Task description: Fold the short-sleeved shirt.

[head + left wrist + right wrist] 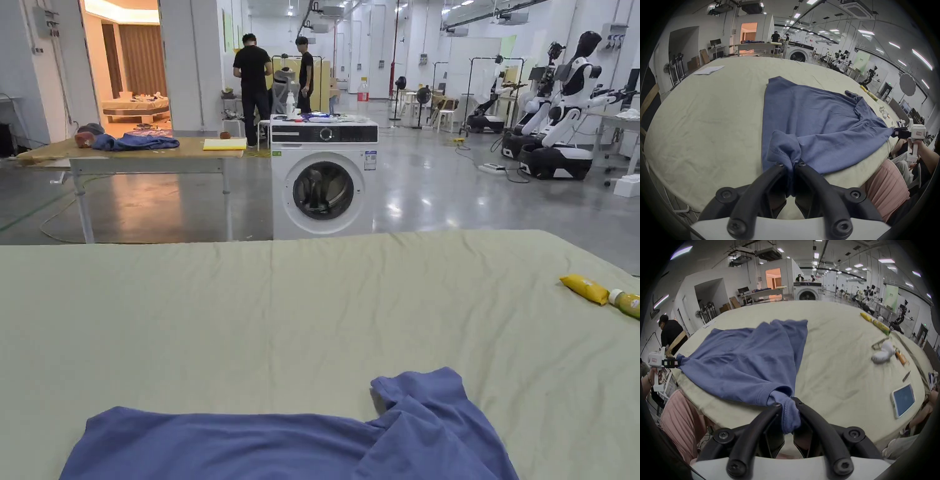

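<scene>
Blue knit fabric, the short-sleeved shirt [815, 126], lies spread on the pale green sheet [281, 312] at the sheet's near edge, part of it hanging over that edge toward us. One sleeve [425, 390] is flipped up on the side of the shirt farther from the edge. A yellow packet [584, 289] and a bottle [626, 303] sit well apart from the shirt, off to its right.

Left gripper [790, 164]: jaws pressed together on a bunched corner of the shirt. Right gripper [788, 402]: jaws likewise pinching a gathered hem corner. The cloth between the two grips looks fairly taut along the near edge.

Step in hand, as we judge it: laying the shirt flat before the first fold. To do it well we would:
- keep both pinches firm and level, so tension across the hem stays even;
- draw the shirt fully onto the sheet, away from the overhang;
- settle it flat so that the flipped sleeve and the centre creases come out;
- avoid dragging toward the packet.
</scene>
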{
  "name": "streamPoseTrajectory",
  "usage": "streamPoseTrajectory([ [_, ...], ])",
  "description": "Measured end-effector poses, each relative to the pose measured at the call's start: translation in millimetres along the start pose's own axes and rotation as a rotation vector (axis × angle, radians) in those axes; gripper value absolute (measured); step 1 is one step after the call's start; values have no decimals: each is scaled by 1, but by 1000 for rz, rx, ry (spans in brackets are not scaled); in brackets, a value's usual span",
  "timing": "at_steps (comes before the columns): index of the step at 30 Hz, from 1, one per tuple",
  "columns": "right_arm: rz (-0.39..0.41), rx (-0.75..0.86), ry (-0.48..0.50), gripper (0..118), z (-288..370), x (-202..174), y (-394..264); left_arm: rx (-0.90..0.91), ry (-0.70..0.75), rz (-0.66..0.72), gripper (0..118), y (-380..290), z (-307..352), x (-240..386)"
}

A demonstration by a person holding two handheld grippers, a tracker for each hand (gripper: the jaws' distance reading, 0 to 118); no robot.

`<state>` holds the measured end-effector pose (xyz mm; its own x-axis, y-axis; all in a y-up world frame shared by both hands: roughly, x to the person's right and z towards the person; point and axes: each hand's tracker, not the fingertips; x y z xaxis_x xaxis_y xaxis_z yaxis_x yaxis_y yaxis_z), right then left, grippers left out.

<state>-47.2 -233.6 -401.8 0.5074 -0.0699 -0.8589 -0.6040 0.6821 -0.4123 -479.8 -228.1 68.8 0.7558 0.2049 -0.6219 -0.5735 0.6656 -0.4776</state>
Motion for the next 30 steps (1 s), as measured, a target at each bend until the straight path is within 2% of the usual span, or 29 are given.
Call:
streamPoseTrajectory([
  [1,-16,4,-3,13,-3,-2,-2,6,-1,11,24,-1,-2,-1],
  [2,-35,13,-5,29,-4,-4,-2,13,17,25,51,-2,-3,-3],
  [3,-63,15,-14,54,-8,5,-3,25,22,21,74,-1,0,-3],
  [4,-80,27,-32,88,-5,3,-2,33,23,21,84,-1,2,-3],
  [5,-92,49,-45,106,0,1,0,77,13,13,84,3,10,-2],
  [6,-98,85,-49,117,8,-1,4,122,0,3,84,9,19,0],
  [10,-102,287,-38,118,42,-26,25,324,5,4,84,23,48,17],
  [14,-132,537,-21,118,65,-74,41,645,35,39,84,29,69,55],
  [15,-153,638,-16,116,65,-78,40,771,43,35,83,26,73,64],
  [16,-162,722,0,107,68,-88,38,827,43,33,74,23,72,71],
  [17,-164,796,-2,91,69,-101,37,872,46,21,59,20,70,80],
  [18,-165,841,-15,63,70,-113,39,896,77,14,35,19,67,87],
  [19,-162,859,-29,12,68,-121,43,897,111,11,2,20,65,92],
  [20,-175,869,-63,0,67,-130,45,887,140,6,0,21,62,100],
  [23,-202,870,36,0,60,-143,56,851,104,79,0,30,54,98],
  [25,-165,840,26,0,57,-151,62,808,117,85,0,50,52,93],
  [28,-79,803,3,0,54,-146,67,515,125,12,0,110,20,67],
  [30,-45,774,-8,0,51,-145,71,186,37,-15,0,159,-22,36],
])
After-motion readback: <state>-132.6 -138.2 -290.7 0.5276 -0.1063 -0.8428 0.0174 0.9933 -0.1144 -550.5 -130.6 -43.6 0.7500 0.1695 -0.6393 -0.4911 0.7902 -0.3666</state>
